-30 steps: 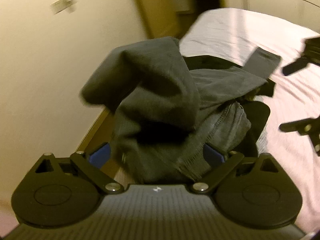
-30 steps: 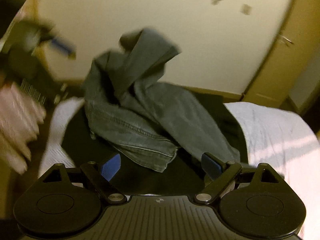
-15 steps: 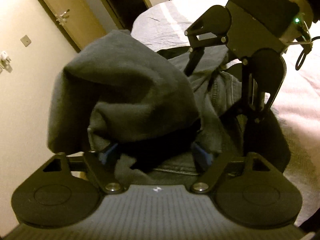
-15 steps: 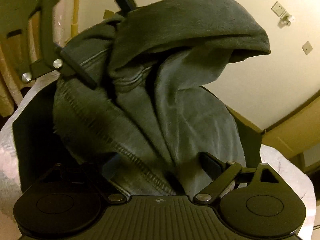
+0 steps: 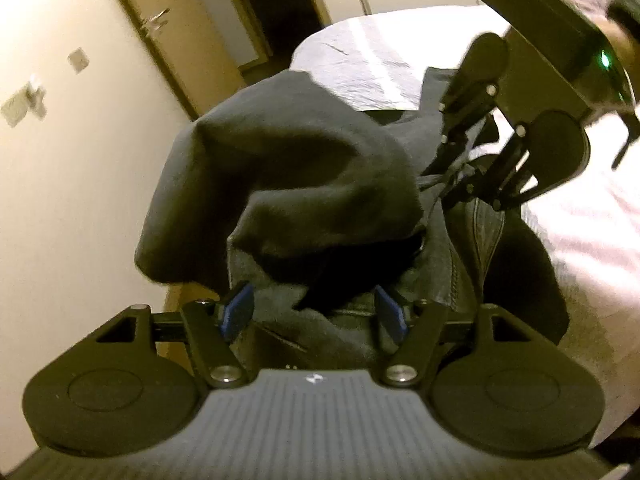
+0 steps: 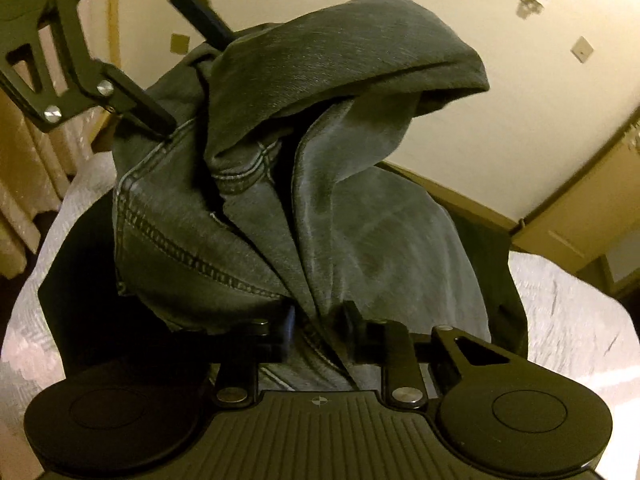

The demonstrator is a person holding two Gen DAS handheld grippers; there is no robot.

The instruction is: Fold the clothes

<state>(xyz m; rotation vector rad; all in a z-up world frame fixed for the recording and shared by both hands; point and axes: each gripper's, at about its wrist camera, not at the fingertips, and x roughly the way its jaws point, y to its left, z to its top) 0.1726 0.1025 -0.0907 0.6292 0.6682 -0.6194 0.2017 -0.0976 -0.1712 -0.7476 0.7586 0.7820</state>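
Dark grey jeans [image 6: 340, 208] hang bunched above the bed, with stitched seams showing. My right gripper [image 6: 318, 338] is shut on a fold of the jeans. In the left wrist view the jeans [image 5: 288, 184] drape over and between the fingers of my left gripper [image 5: 314, 312], whose blue pads stand wide apart with cloth lying between them. The right gripper [image 5: 464, 178] shows there at upper right, pinching the denim. The left gripper [image 6: 184, 92] shows at the upper left of the right wrist view, with its fingers spread around the jeans' edge.
A bed with a pale sheet [image 5: 372, 60] lies below, and a black garment [image 6: 76, 280] is spread on it under the jeans. A cream wall [image 5: 60, 160] and wooden doors [image 5: 180, 20] stand behind. A wooden bed frame edge [image 6: 448, 196] runs along the wall.
My right gripper has closed on a fold of the jeans; it was open half a second ago. Both grippers came close to the jeans, which are lifted higher.
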